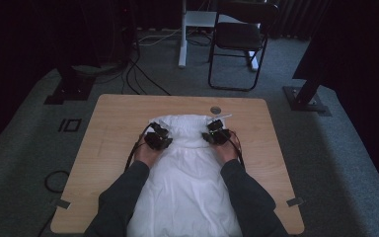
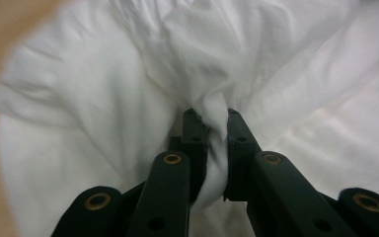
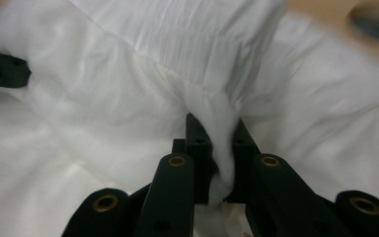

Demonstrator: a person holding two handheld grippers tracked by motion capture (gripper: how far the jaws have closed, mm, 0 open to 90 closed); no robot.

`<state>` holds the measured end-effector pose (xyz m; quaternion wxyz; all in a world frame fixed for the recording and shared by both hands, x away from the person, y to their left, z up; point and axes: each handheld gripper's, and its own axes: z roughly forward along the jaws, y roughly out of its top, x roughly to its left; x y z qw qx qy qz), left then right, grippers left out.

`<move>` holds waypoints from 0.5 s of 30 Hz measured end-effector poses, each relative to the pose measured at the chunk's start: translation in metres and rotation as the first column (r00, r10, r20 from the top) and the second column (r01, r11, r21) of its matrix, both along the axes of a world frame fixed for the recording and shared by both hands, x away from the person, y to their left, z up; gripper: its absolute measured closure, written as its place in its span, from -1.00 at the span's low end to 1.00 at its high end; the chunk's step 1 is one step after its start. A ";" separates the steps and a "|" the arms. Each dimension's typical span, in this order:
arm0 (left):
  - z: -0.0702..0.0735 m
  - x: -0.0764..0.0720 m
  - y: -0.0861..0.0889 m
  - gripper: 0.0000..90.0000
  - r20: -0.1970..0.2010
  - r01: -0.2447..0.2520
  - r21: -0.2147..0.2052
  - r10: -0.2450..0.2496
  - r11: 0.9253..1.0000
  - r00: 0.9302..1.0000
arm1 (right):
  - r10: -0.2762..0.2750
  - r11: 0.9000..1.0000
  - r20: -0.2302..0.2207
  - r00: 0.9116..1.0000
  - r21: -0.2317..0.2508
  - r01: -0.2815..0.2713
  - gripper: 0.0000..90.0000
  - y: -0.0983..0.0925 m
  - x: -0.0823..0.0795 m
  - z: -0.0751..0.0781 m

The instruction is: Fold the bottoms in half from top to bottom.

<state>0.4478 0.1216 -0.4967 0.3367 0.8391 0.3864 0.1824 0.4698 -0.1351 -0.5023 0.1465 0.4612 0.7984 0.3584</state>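
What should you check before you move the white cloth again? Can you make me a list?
1. Left gripper pinching the white cloth: ok, a fold is squeezed between its fingers.
2. Right gripper pinching the cloth: ok, a fold is clamped.
3. Both grips level across the cloth's far end: ok.
4. Cloth lying on the table: ok, though its near end runs past the picture's bottom edge.
5. Small round thing beyond the cloth: cannot tell if it touches the cloth.

Pinched fold of white cloth hidden between the left gripper pads; likewise inside the right gripper. Beyond the right gripper, blurred dark round thing, cut off by the edge, unidentifiable.
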 end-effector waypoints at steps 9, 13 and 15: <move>0.093 -0.041 0.004 0.89 0.201 0.069 -0.134 -0.041 0.989 0.979 | 0.013 0.994 0.230 0.973 0.099 -0.036 0.88 -0.025 -0.034 0.087; 0.106 -0.078 0.004 0.89 0.249 0.140 -0.118 -0.108 0.983 0.962 | 0.068 0.991 0.286 0.956 0.092 -0.098 0.88 -0.035 -0.065 0.109; 0.097 -0.092 0.003 0.89 0.234 0.166 -0.090 -0.141 0.982 0.962 | 0.092 0.991 0.292 0.952 0.068 -0.117 0.88 -0.037 -0.079 0.106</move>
